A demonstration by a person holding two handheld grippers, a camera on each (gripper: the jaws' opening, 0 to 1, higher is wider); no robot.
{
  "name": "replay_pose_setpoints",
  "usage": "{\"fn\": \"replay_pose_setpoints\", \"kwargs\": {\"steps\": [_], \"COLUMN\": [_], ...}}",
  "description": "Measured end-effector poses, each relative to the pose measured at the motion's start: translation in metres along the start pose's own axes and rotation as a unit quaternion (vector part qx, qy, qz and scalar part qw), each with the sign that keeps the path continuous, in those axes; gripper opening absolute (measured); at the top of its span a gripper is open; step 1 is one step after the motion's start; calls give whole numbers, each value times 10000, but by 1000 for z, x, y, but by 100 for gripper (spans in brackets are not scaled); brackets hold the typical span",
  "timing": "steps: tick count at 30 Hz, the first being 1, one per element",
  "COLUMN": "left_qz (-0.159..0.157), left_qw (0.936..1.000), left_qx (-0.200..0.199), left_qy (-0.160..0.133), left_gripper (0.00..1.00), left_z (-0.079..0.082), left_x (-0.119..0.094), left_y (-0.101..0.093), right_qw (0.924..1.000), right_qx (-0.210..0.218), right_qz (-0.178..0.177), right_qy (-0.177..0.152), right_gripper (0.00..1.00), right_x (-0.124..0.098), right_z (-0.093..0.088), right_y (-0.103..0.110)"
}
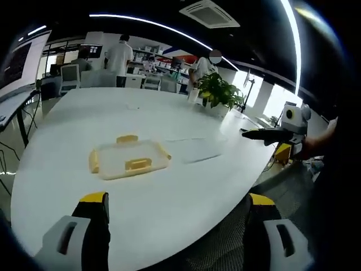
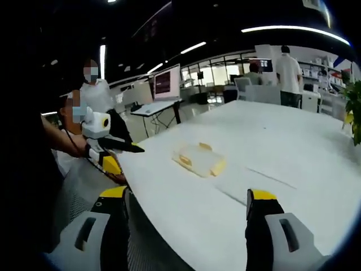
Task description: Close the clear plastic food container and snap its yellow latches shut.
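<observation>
The clear container (image 1: pixel 128 159) sits on the white table (image 1: pixel 186 192), lid apparently on. Both grippers, left (image 1: pixel 177 206) and right (image 2: pixel 189 200), hang spread and empty. Latches likely not yet snapped.

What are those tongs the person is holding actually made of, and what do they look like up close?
Each of the left tongs and right tongs has two chunky light-grey jaws with slotted cut-outs, black inner faces and yellow caps at the tips. Seen from the side, the left tongs carry a white body with a yellow block beneath and slim black jaws; the right tongs look alike. What they are made of cannot be told.
</observation>
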State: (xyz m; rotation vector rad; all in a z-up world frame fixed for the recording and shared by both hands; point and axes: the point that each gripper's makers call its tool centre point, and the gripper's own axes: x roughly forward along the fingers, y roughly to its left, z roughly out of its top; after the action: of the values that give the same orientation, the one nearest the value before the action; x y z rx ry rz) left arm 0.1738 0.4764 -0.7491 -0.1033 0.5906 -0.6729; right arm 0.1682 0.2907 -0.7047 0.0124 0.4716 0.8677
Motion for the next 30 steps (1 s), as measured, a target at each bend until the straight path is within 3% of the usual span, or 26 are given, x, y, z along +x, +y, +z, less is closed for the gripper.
{"fn": "replay_pose_setpoints", "kwargs": {"steps": [9,30], "left_qz": [-145,-478], "left_qw": [9998,9966], "left_qx": [122,535], "left_qy": [111,400], "left_gripper": [98,93], "left_z": [0,6], "left_x": [3,11], "left_y": [12,62], "right_qw": [9999,9997], "right_qx": [-40,-32], "right_qz": [41,-215], "right_qy": [83,139], "right_gripper": [84,85], "right_x": [20,64], "right_z": [-3,8], "right_y": [12,12]}}
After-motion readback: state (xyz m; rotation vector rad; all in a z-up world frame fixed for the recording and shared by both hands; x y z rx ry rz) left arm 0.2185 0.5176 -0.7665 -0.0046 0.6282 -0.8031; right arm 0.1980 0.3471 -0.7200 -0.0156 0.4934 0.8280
